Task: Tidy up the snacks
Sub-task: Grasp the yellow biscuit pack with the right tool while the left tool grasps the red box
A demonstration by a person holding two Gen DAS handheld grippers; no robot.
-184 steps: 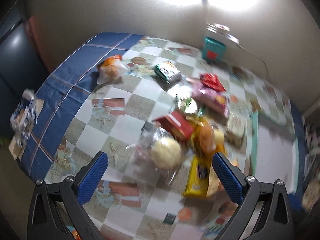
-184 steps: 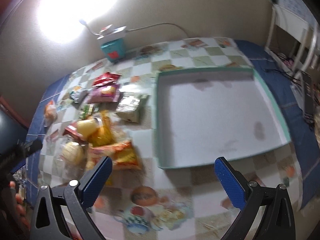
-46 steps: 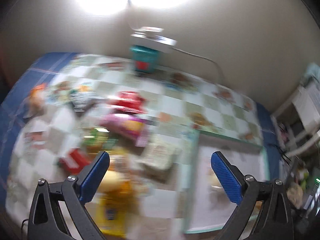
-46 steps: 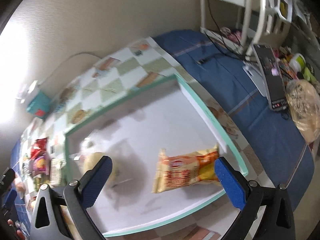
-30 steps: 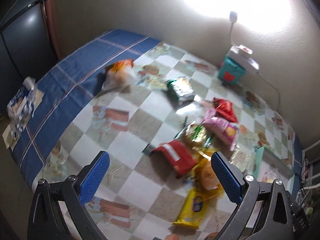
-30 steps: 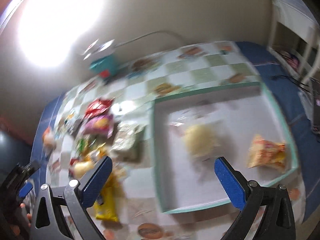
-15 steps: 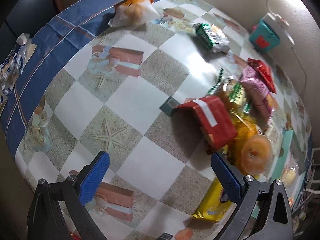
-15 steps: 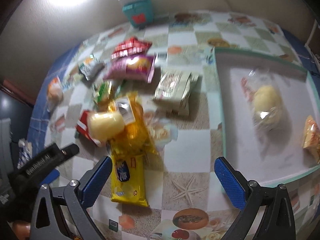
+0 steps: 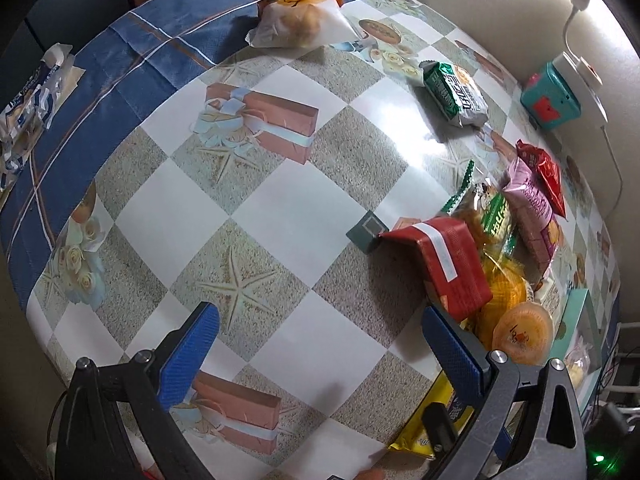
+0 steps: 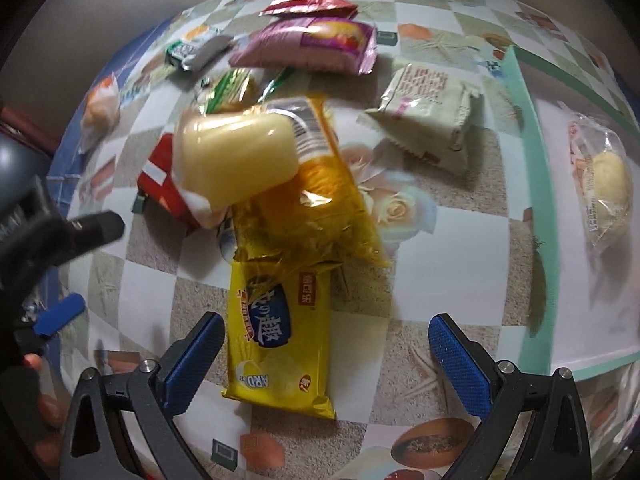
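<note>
While the checkered tablecloth (image 9: 304, 216) fills both views, the teal-rimmed tray (image 10: 532, 184) sits at its right side, holding a clear-wrapped pale bun (image 10: 604, 184). Left of the tray lies the snack pile: a yellow cracker pack (image 10: 276, 336) (partly under a crinkled orange bag (image 10: 320, 208)), a red box (image 9: 444, 264), a pink packet (image 10: 312, 44) and a cream pouch (image 10: 432, 120). Right gripper (image 10: 324, 344) hangs spread wide around the yellow pack's near end, empty. Left gripper (image 9: 316, 336) is likewise wide apart over bare cloth.
</note>
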